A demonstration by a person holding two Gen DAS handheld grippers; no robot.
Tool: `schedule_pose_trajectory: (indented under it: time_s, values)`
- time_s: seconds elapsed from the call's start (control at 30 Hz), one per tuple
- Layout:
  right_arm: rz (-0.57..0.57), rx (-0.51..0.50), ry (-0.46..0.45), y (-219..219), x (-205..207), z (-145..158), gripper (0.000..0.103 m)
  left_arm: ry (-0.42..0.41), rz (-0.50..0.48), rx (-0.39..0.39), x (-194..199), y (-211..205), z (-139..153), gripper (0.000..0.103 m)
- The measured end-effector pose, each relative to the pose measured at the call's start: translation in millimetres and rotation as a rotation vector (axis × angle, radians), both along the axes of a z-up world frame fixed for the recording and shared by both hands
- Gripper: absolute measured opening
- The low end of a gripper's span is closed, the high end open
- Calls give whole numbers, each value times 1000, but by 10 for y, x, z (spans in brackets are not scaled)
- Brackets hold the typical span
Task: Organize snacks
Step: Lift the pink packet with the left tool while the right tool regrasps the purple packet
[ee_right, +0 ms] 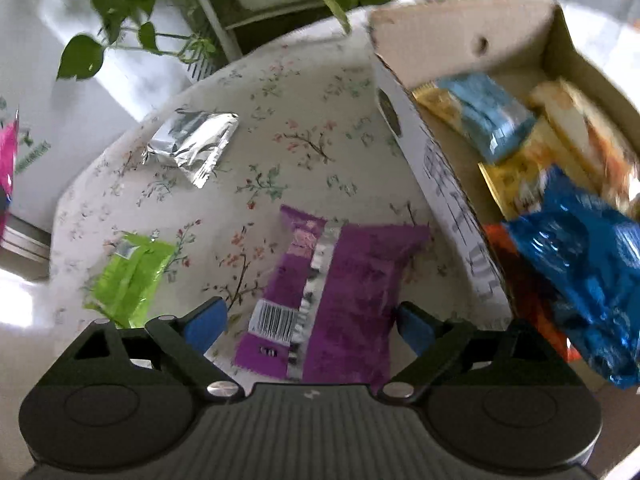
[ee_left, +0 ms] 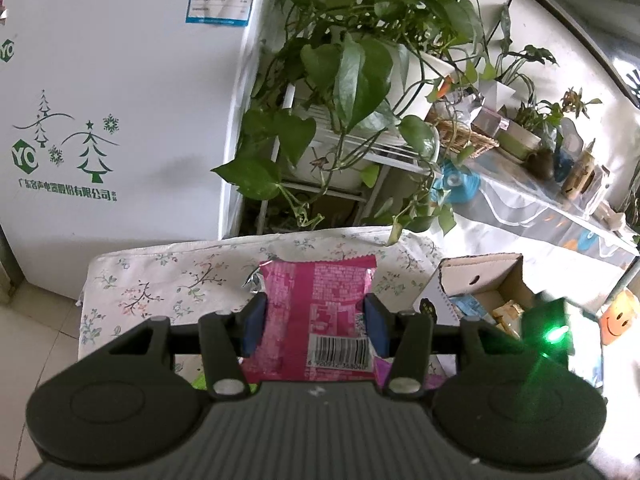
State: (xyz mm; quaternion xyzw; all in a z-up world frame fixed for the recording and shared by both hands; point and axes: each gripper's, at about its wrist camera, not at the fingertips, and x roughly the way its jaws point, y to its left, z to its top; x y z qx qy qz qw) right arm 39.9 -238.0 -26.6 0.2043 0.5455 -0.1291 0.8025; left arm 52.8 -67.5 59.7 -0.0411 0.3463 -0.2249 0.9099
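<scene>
My left gripper [ee_left: 316, 322] is shut on a pink snack packet [ee_left: 318, 300], barcode side up, held above the floral-cloth table [ee_left: 160, 280]. In the right wrist view my right gripper [ee_right: 308, 330] is open, its blue pads wide apart on either side of a purple snack packet [ee_right: 340, 292] that lies flat on the cloth, with gaps on both sides. A green packet [ee_right: 128, 276] and a silver foil packet [ee_right: 192, 144] lie on the same cloth to the left. The cardboard box [ee_right: 436, 168] on the right holds several packets, among them a blue one [ee_right: 580, 256].
A white freezer [ee_left: 100, 100] stands behind the table, beside a plant stand with trailing leaves [ee_left: 352, 72]. A side table [ee_left: 540, 208] with a wicker basket and small pots runs along the right. The box wall stands just right of the purple packet.
</scene>
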Motion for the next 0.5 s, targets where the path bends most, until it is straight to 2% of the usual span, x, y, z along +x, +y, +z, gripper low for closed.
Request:
schedule_pose_trajectory:
  time_s: [0.07, 0.13, 0.2, 0.27, 0.5]
  values:
    - [21, -26, -4, 41, 25, -54, 79, -2, 1, 0, -4, -4, 5, 50]
    - [50, -53, -7, 69, 49, -116, 73, -1, 1, 1, -3, -5, 3, 50]
    - [73, -58, -14, 78, 53, -109, 73, 0, 5, 5, -3, -12, -6, 50]
    - [91, -3, -29, 46, 43, -82, 72, 2, 9, 8, 1, -17, -14, 50]
    - [131, 3, -93, 23, -8, 141, 72, -13, 32, 5, 17, -8, 19, 50]
